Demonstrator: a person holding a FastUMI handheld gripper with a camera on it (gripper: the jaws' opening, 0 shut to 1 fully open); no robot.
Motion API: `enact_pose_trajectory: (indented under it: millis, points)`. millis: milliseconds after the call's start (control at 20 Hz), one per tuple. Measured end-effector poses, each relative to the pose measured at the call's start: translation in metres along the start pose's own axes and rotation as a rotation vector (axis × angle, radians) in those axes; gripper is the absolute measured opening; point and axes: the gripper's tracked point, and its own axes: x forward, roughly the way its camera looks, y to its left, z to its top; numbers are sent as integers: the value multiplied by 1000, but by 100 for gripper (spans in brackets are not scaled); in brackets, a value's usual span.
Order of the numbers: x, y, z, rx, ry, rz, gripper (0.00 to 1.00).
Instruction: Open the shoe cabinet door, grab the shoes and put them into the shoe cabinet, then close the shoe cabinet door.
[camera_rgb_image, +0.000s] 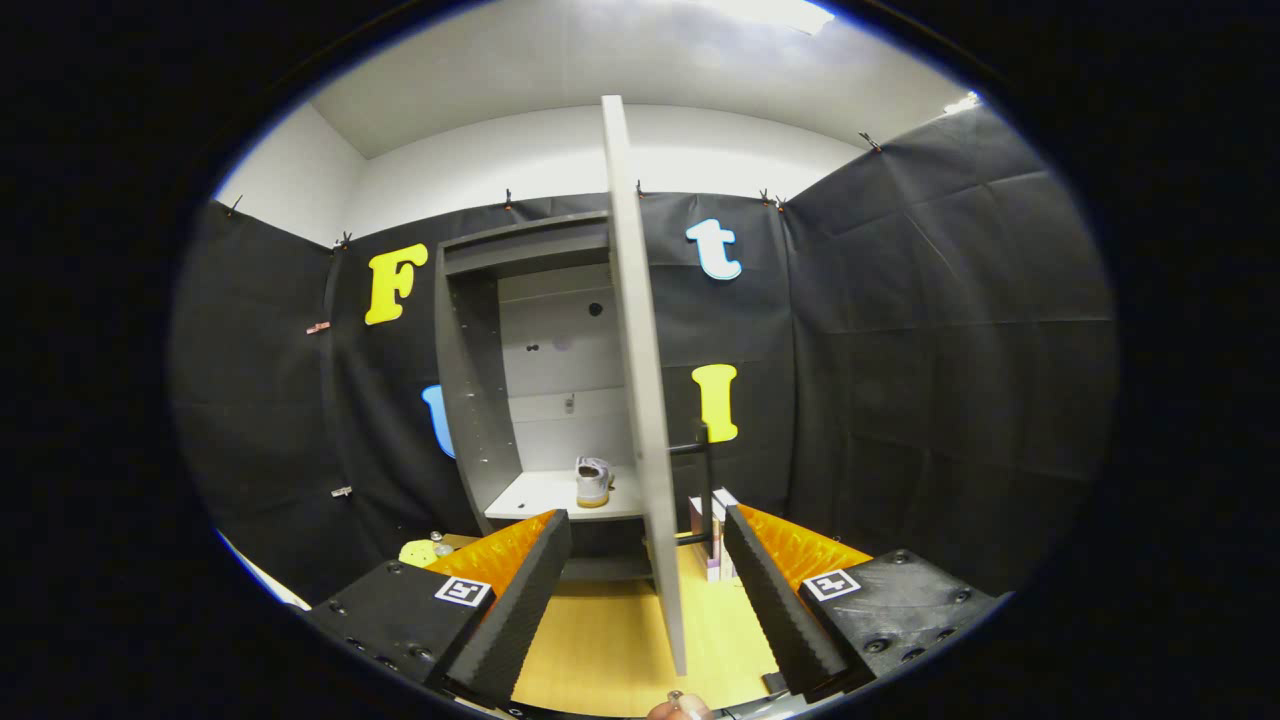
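The grey shoe cabinet (480, 400) stands open against the booth wall. Its door (640, 380) is swung out toward me, edge-on, and its lower part reaches down between my two fingers. A dark bar handle (703, 470) sits on the door's right face. A white shoe with a tan sole (592, 482) rests on the cabinet's shelf (540, 495), heel toward me, just left of the door. My gripper (648, 545) is open, one finger on each side of the door's edge, neither pressing on it.
A light wooden floor (610, 640) lies under the fingers. A pale pink and white object (718, 545) stands on the floor right of the door. A small yellow-green item (425, 548) lies at the cabinet's lower left. A fingertip (678, 708) shows at the bottom.
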Motion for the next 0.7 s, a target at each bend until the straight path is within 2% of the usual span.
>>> enact_pose_trajectory:
  millis: [300, 700]
  points:
    - [25, -49, -6, 5, 22, -21, 98]
    - [63, -51, -17, 5, 54, 54, 98]
